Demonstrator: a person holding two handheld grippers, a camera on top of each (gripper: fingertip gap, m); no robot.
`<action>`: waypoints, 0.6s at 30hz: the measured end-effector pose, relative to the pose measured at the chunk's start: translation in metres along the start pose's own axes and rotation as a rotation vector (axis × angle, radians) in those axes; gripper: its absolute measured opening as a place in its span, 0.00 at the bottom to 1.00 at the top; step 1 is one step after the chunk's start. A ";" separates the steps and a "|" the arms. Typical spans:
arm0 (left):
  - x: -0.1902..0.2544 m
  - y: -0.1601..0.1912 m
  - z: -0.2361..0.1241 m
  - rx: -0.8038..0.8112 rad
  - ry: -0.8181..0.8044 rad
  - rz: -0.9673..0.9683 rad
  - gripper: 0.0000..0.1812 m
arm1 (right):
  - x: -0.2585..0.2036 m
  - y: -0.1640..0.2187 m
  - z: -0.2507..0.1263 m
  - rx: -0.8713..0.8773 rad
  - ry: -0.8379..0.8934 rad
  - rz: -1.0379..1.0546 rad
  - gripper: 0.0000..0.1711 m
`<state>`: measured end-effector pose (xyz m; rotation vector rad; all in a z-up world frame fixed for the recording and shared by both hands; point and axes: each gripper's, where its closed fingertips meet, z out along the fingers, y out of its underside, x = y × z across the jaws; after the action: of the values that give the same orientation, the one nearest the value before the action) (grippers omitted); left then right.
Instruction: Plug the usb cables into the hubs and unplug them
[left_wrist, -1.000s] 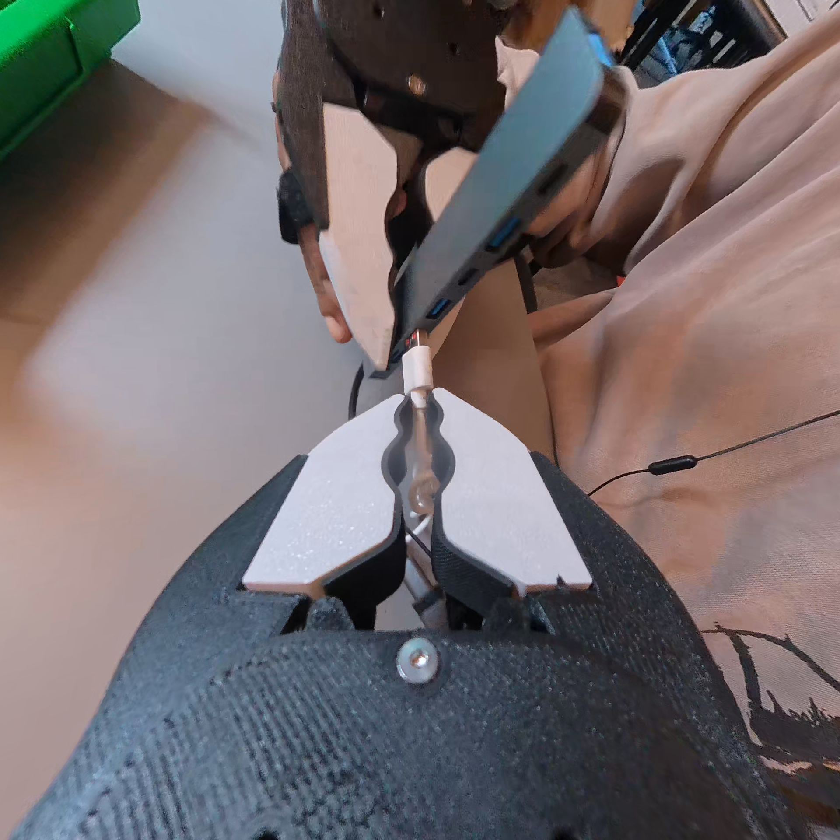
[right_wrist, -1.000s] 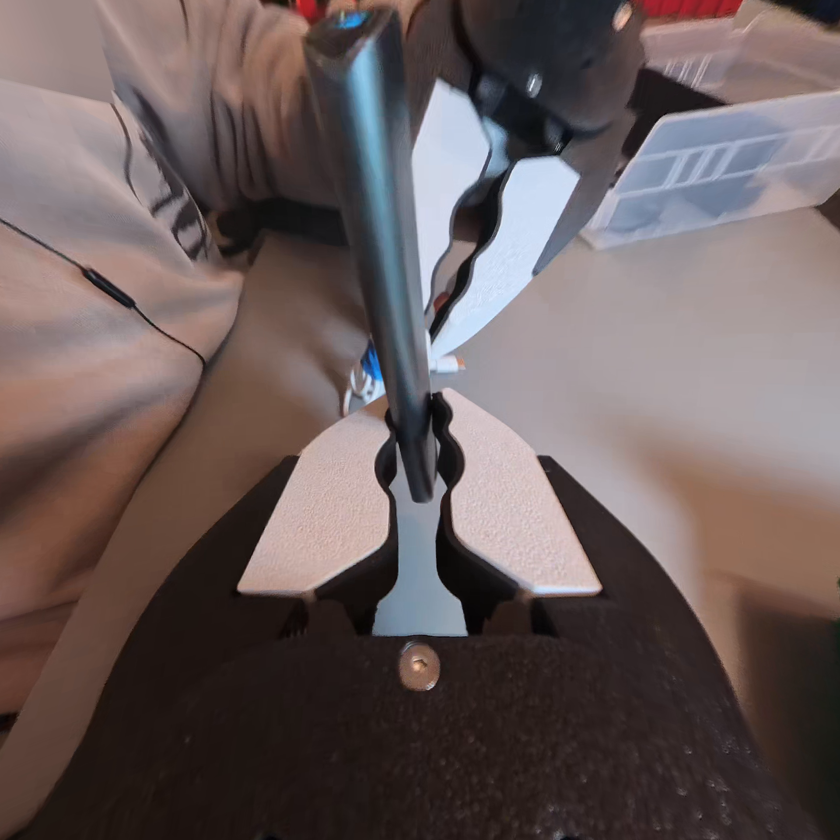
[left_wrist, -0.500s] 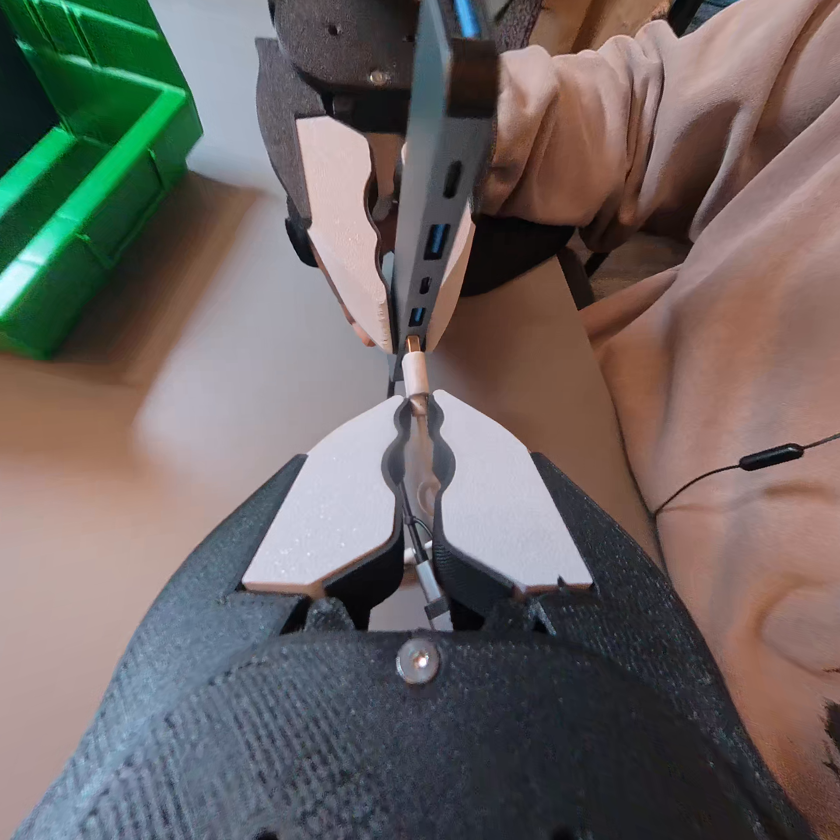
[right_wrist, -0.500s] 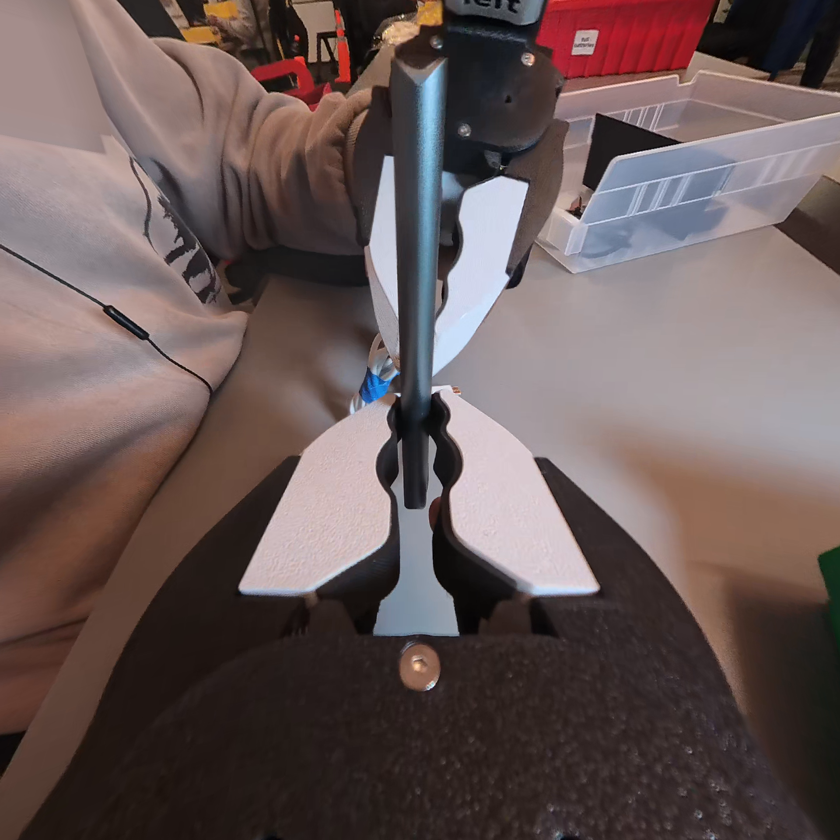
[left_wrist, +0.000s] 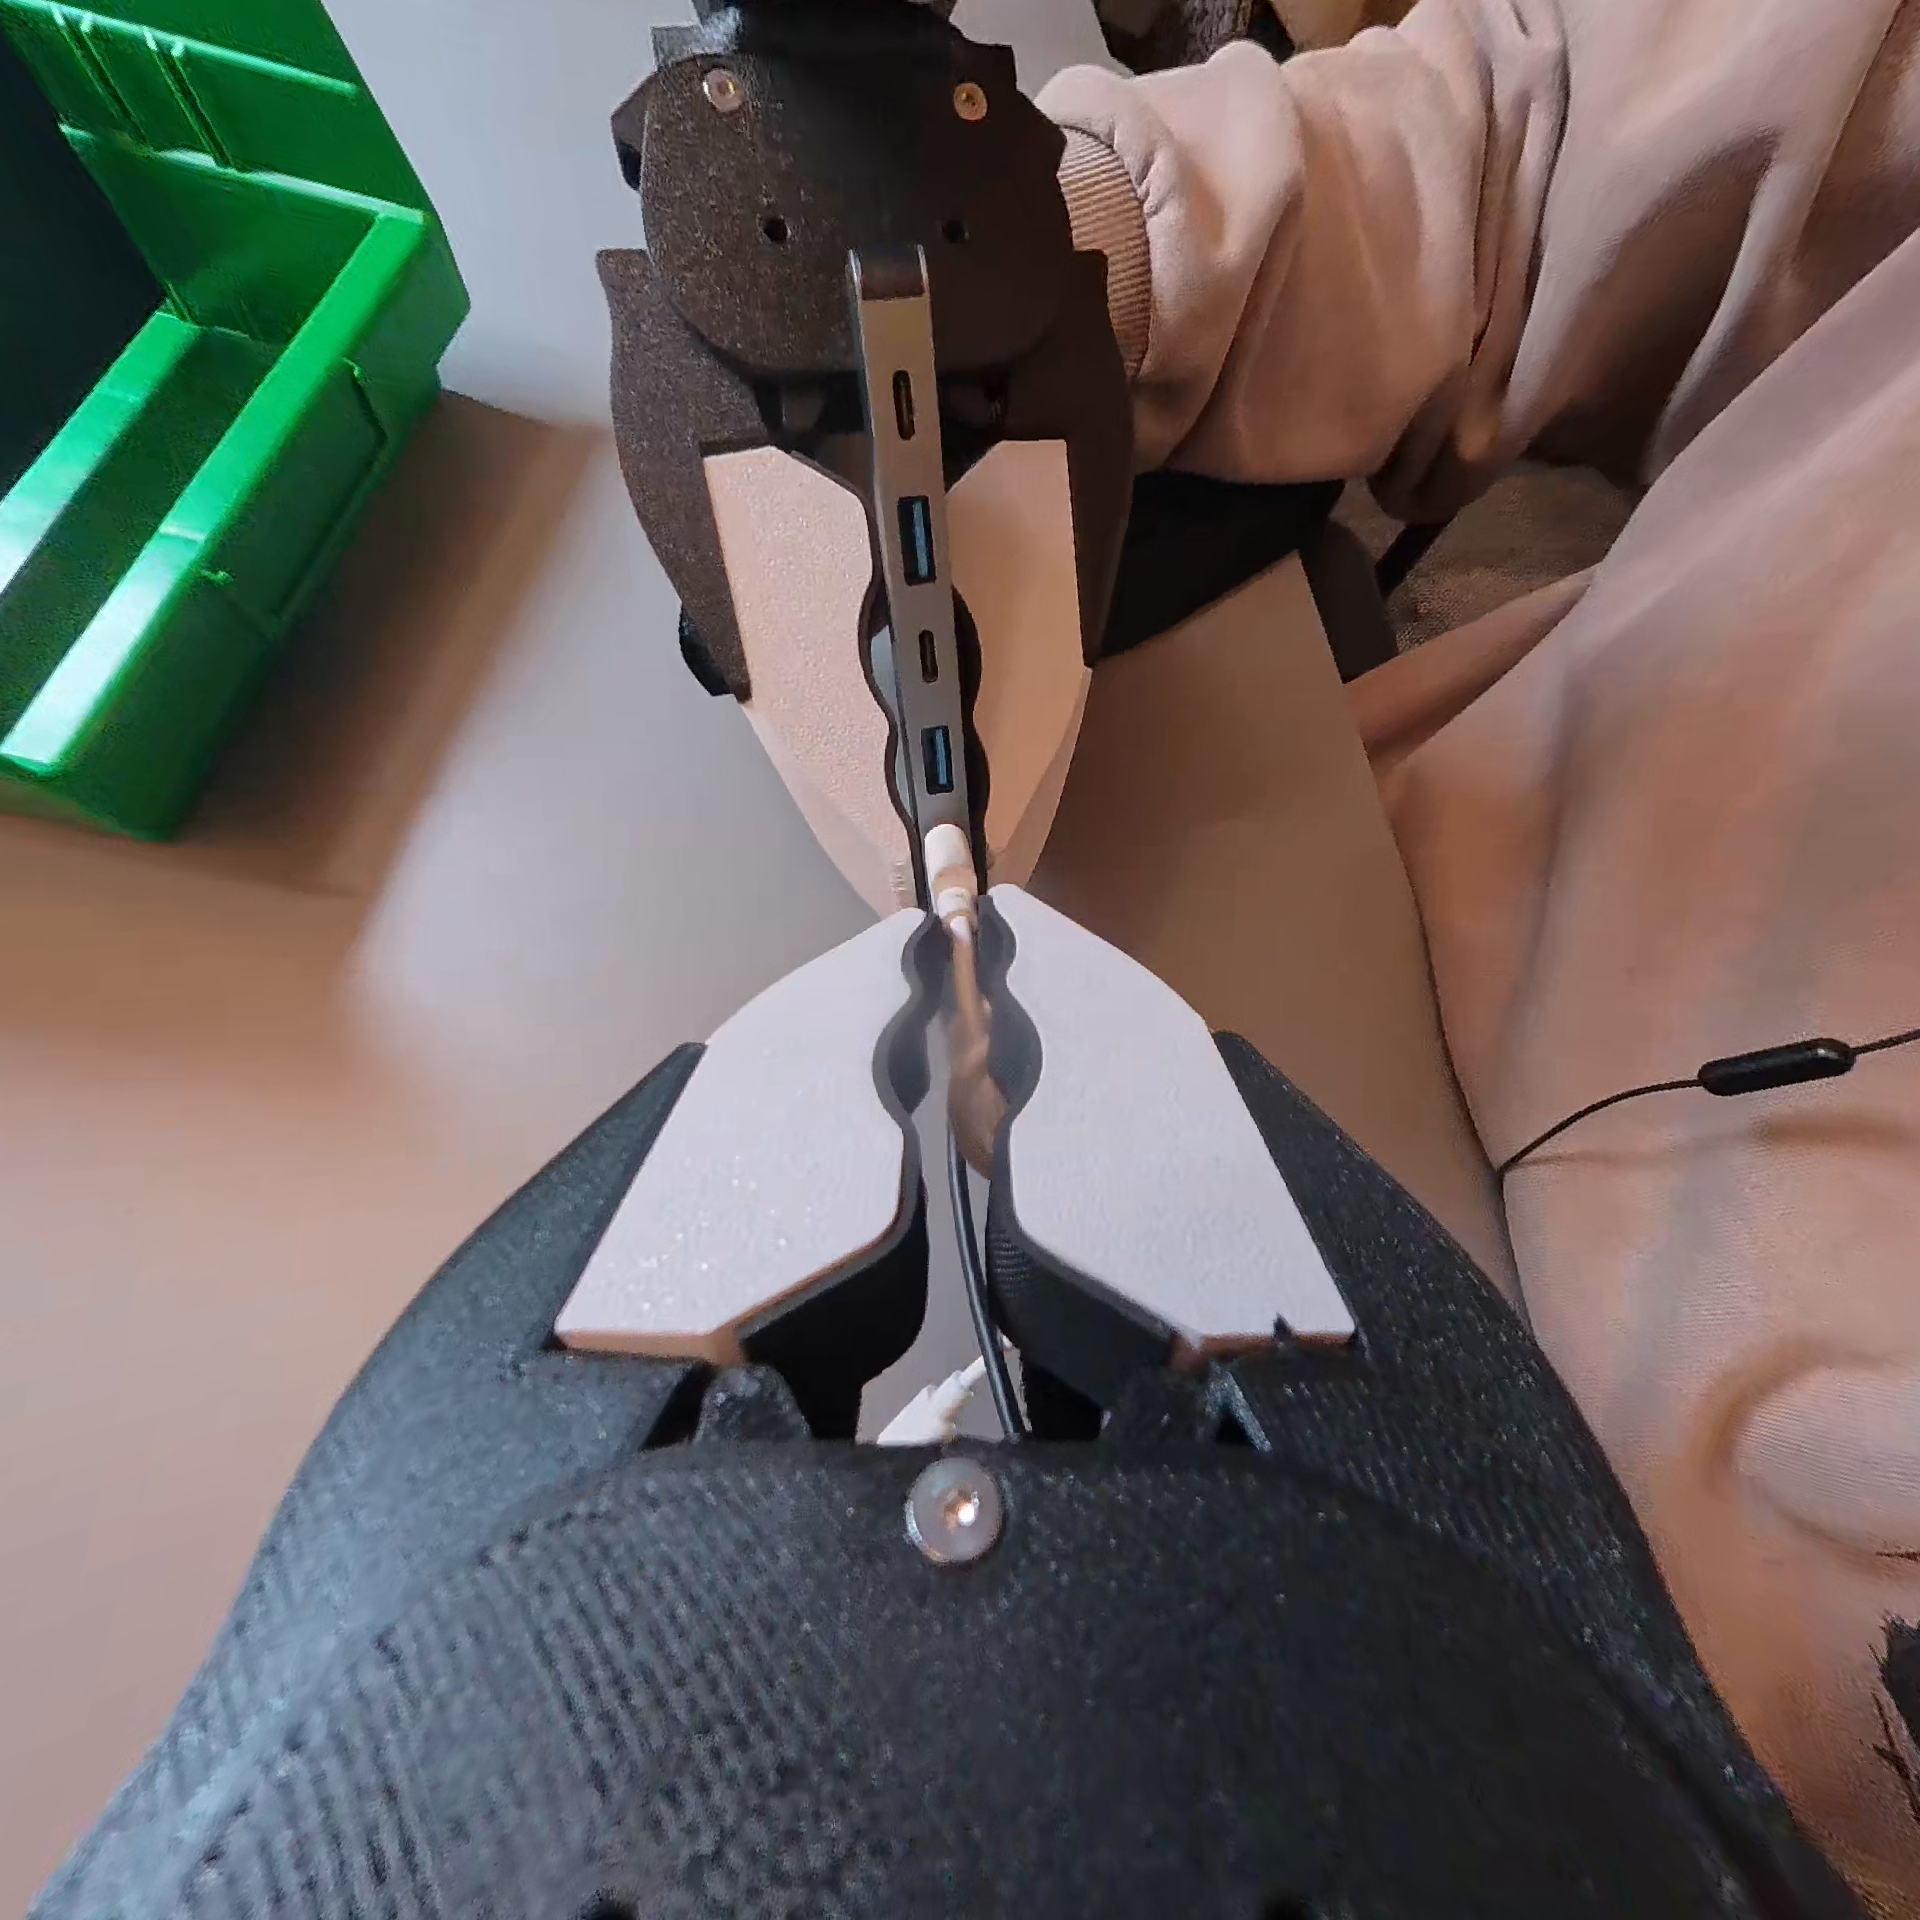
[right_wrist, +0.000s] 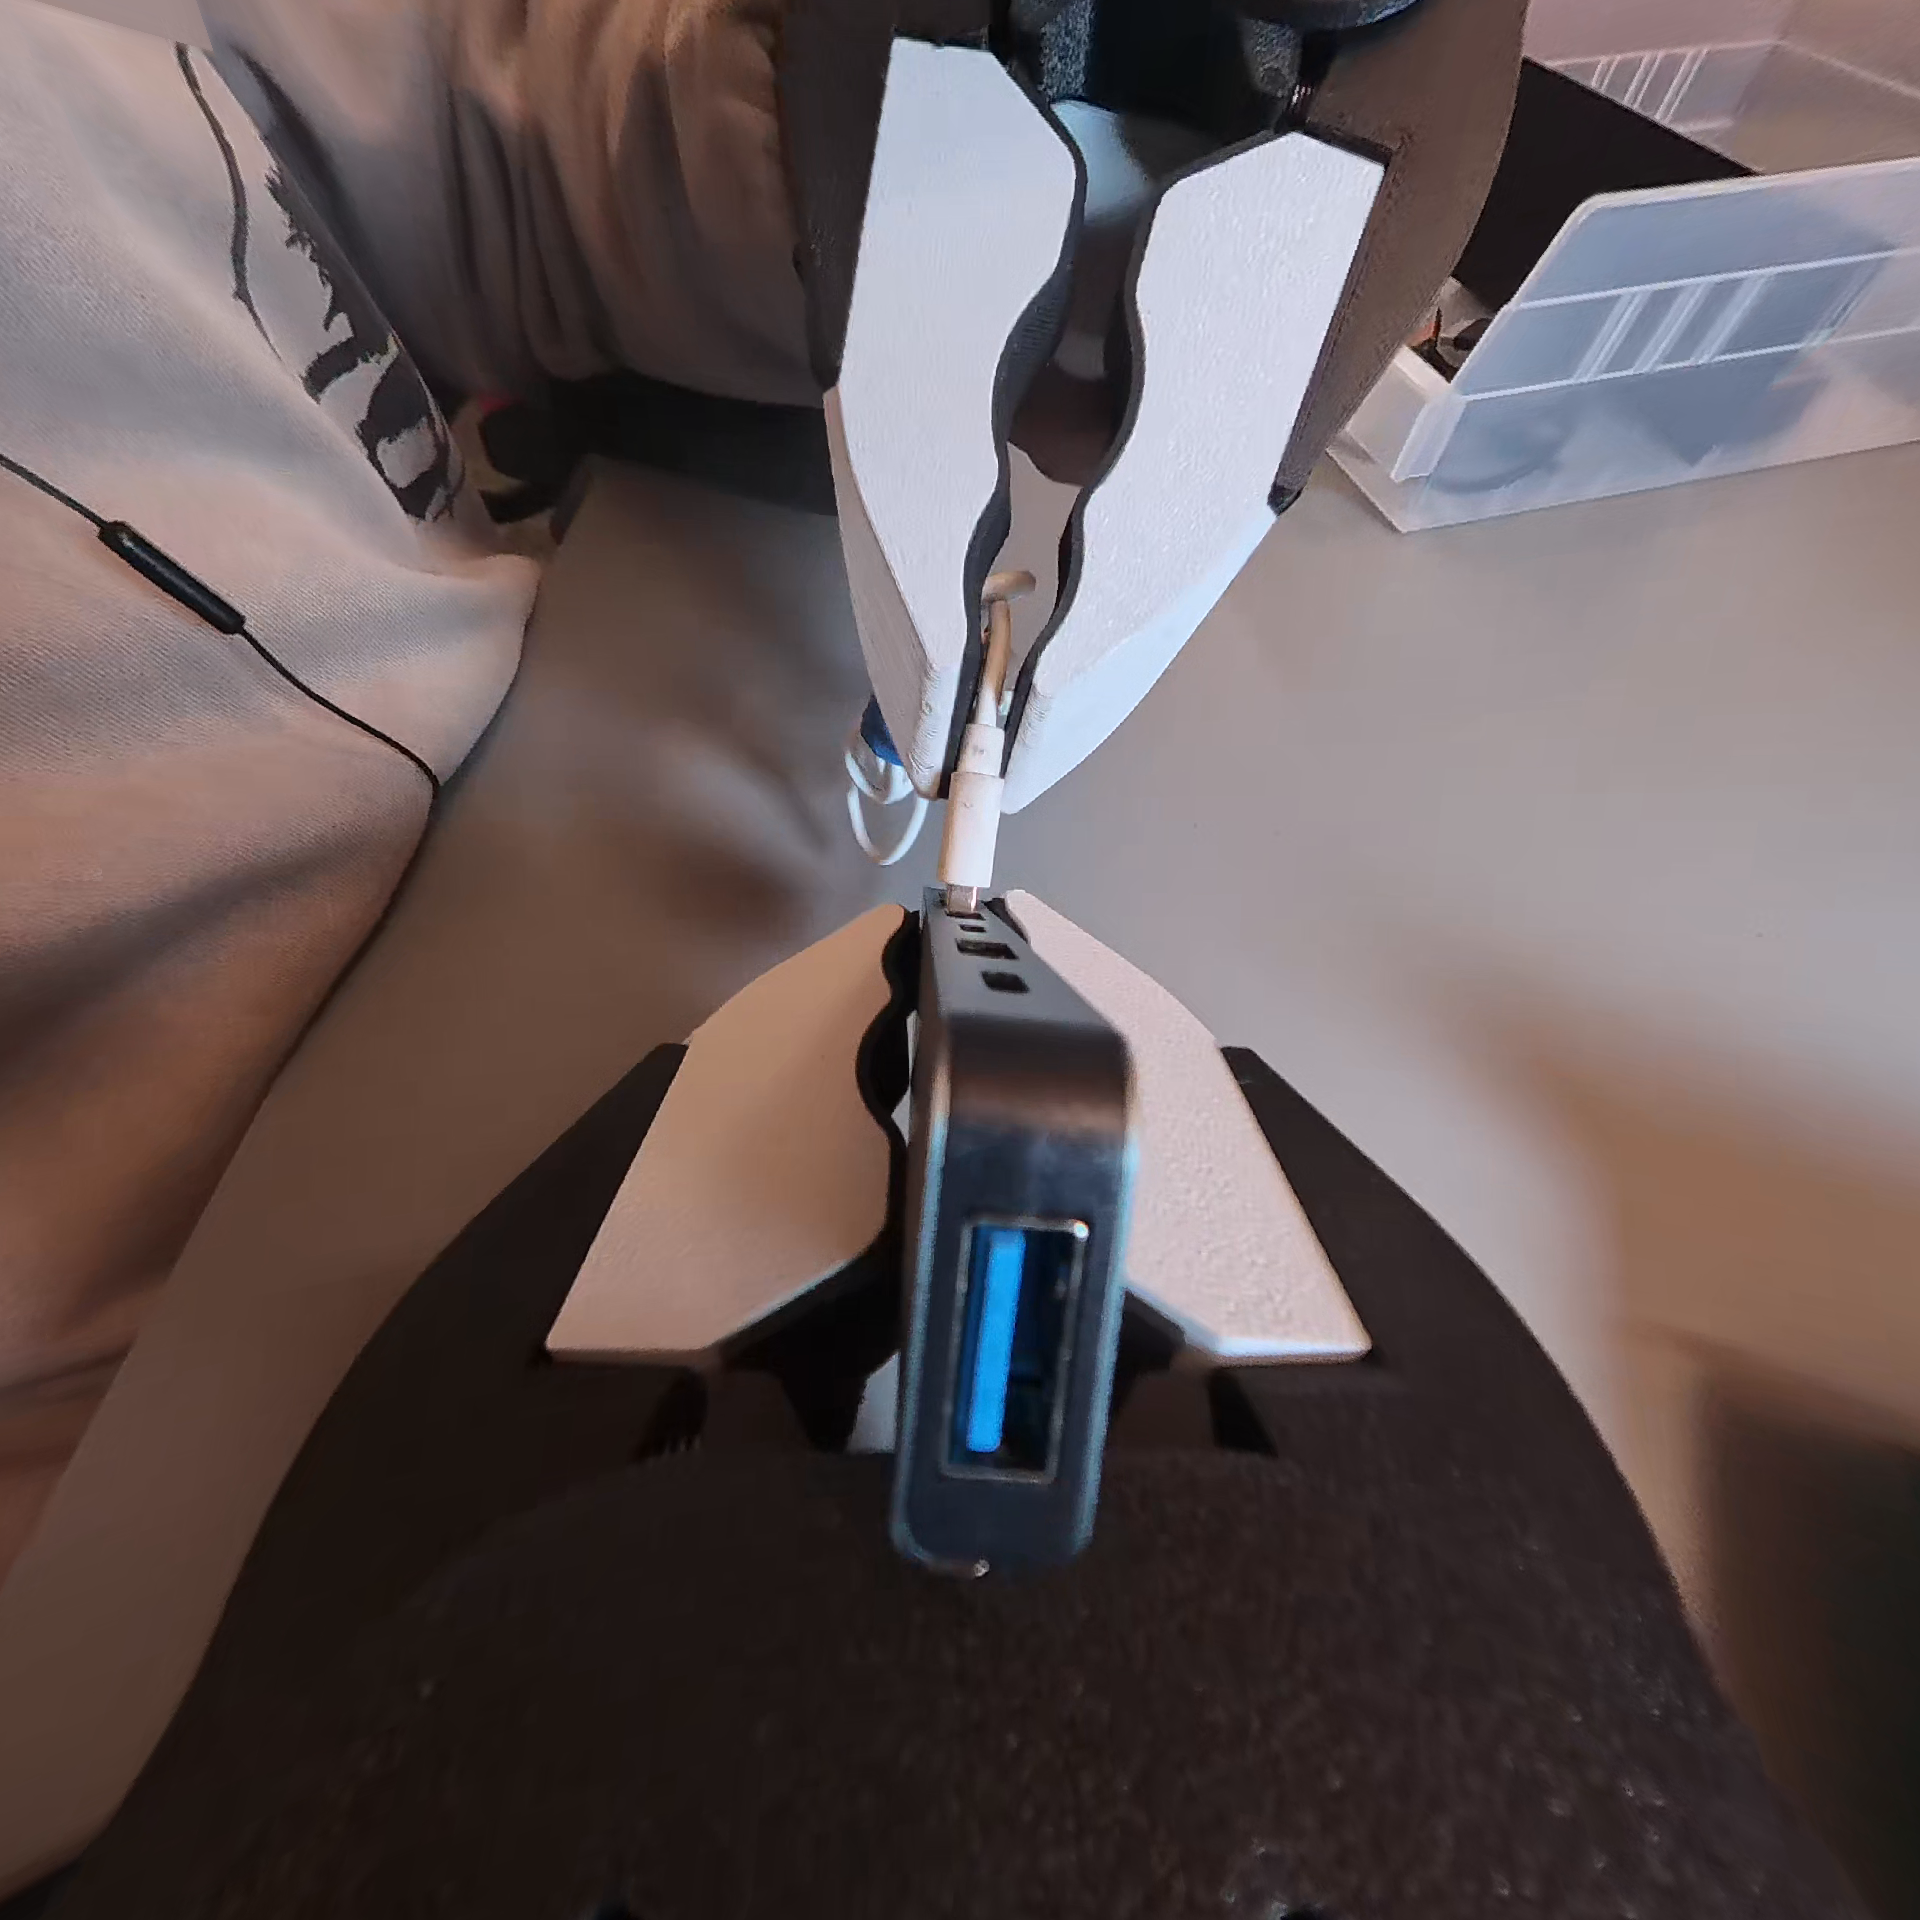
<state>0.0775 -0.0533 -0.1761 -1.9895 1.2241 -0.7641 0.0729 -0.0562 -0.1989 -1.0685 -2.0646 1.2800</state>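
The white cable (left_wrist: 961, 997) runs hidden between the left tongs (left_wrist: 956, 920), its far end unseen.

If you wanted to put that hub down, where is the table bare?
Bare table lies right of the green bin, and more in front of the clear box. It is crowded in the middle, where the hub meets the white plug.

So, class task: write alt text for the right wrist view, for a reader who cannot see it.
A dark grey USB hub, clamped in the right claw, meets a white cable plug held by the left claw, the plug's tip at the hub's end port. Below is a beige table, with a clear plastic organiser box at the right and a person's beige sleeve at the left.
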 end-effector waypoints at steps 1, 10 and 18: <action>0.001 0.003 0.001 -0.012 0.004 0.002 0.03 | -0.002 0.002 0.002 -0.012 -0.007 0.000 0.06; 0.002 0.020 0.013 -0.134 -0.050 0.076 0.03 | -0.003 0.019 0.008 -0.133 0.007 -0.025 0.05; -0.012 -0.007 -0.018 0.078 -0.092 0.120 0.03 | 0.016 -0.025 -0.015 0.093 0.193 -0.084 0.09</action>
<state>0.0626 -0.0446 -0.1614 -1.8497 1.2295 -0.6440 0.0653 -0.0415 -0.1694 -1.0114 -1.8688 1.1715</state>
